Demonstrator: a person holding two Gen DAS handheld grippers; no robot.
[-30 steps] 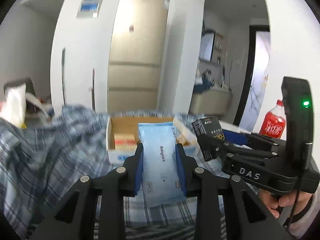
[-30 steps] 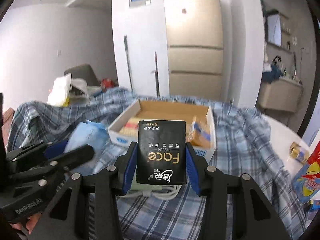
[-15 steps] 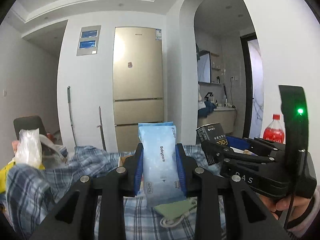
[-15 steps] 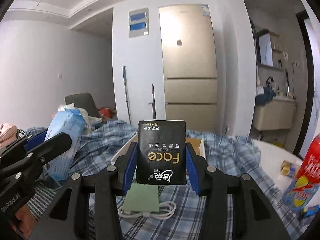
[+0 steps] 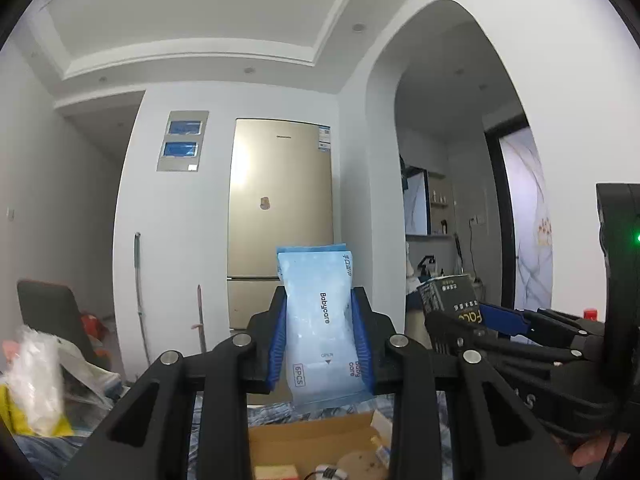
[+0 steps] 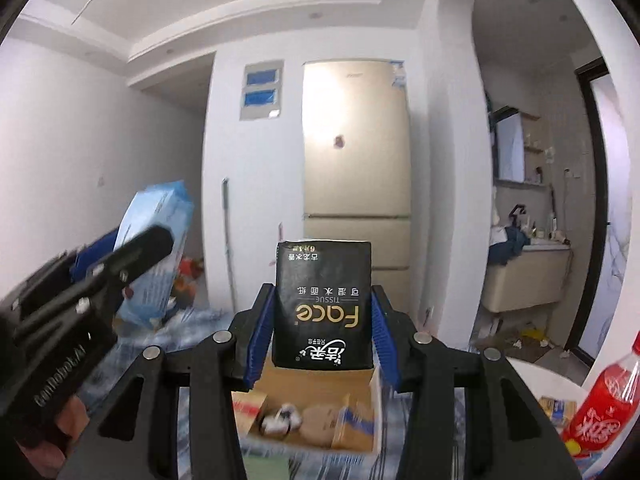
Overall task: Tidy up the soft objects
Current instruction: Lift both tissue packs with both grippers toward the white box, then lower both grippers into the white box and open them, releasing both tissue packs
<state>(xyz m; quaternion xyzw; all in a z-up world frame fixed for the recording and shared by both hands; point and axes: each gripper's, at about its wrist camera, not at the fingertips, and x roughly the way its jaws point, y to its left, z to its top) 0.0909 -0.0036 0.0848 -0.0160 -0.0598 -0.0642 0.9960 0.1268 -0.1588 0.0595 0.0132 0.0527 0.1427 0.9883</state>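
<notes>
White walls, a stepped ceiling and a tall gold refrigerator [image 5: 280, 216] fill the background, with an arched opening to its right leading to a room with a counter. Low at the far left of the left wrist view sit a crumpled clear plastic bag [image 5: 36, 380] and a dark chair [image 5: 48, 312]. At the centre, the left gripper [image 5: 320, 344] pinches a pale blue Babycare wipes pack [image 5: 316, 320] upright between its blue pads, raised above an open cardboard box [image 5: 312, 436] that rests on blue plaid cloth [image 6: 192, 320]. To the right, the right gripper [image 6: 320, 324] clamps a black Face tissue pack [image 6: 323, 304] by its two sides, the print upside down, also above the box. From the right wrist, the box shows a few small items inside, blurred. A person's hand [image 5: 596, 454] shows at the lower right edge of the left wrist view. At the far right, a red soda bottle [image 6: 600, 408] stands by a white round table [image 6: 548, 380].
</notes>
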